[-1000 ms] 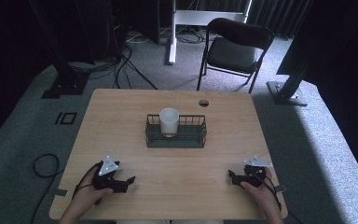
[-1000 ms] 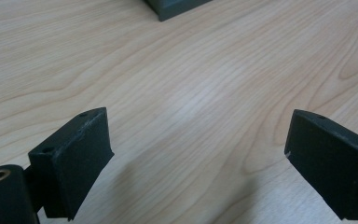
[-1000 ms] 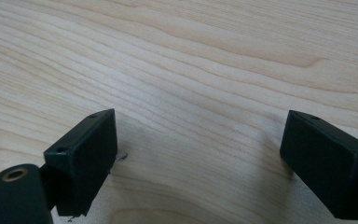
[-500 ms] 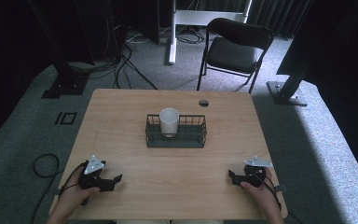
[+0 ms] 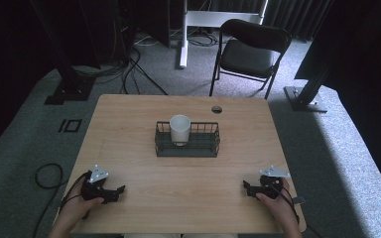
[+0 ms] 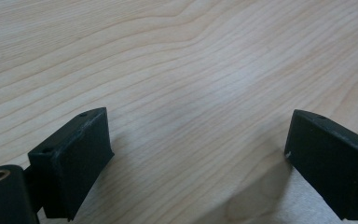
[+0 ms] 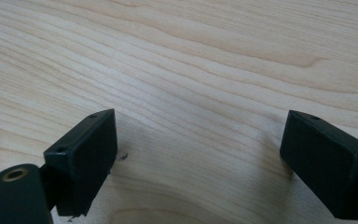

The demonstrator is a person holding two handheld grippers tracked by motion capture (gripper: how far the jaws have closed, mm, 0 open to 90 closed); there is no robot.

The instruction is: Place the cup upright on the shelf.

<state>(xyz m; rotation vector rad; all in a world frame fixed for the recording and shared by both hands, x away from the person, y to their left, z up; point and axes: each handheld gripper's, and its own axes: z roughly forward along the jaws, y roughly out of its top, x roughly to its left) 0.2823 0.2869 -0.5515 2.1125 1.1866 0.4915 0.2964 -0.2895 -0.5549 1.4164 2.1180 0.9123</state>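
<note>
- So, I have both grippers parked at the near edge of the table (image 5: 129,119), one toward each near corner, well apart from the work in the middle.
- My left gripper (image 5: 115,192) rests near the near-left corner with its jaws spread wide and nothing between them; in the left gripper view I see bare wood grain in the gap, so it holds nothing.
- My right gripper (image 5: 248,187) sits near the near-right corner, jaws likewise spread wide over bare wood in the right gripper view. Its jaws point left, toward the middle.
- The cup (image 5: 179,129) is the thing I would go for. It stands upright, mouth up, in the left part of the basket (image 5: 203,146), which sits at the table's centre, far from both grippers.
- I judge the basket is placed centrally so that either hand can reach it equally well; the cup being left of centre favours my left gripper slightly.
- The spread jaws make sense as a ready stance: the cup is wider than a shut jaw gap, so I would need them open before closing on its rim or wall.
- The wire walls rise around the cup's lower part, so I expect a grasp from above, on the upper wall, to be cleaner than one from the side.
</note>
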